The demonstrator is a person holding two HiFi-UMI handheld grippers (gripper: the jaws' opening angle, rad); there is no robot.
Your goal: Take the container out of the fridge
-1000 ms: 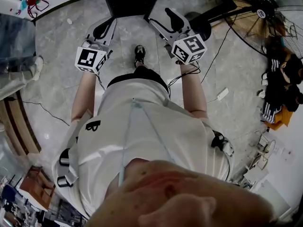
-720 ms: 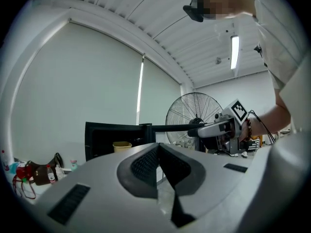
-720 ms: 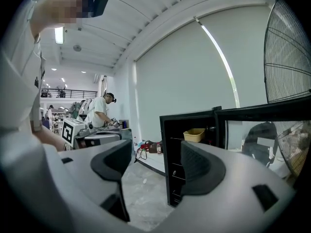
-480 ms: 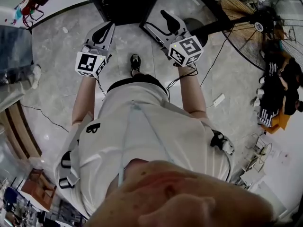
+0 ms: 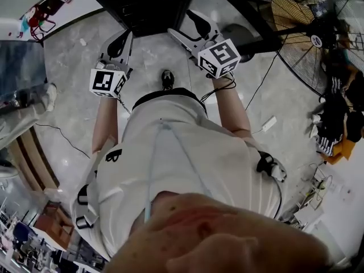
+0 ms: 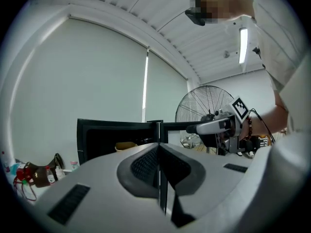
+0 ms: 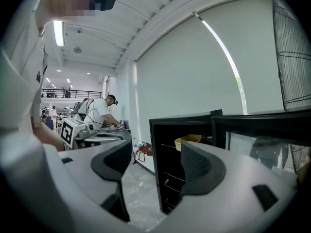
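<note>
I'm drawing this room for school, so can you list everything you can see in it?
fridge: one, black, door open, ahead of the person.
container: one, yellow, on an upper fridge shelf.
fan: one, black, big, to the right of the fridge.
power strip: one, white, on the grey floor at the right.
other person: one, white shirt, far in the background.
left hand-held gripper: one, grey, jaws together, empty.
right hand-held gripper: one, grey, jaws apart, empty.
</note>
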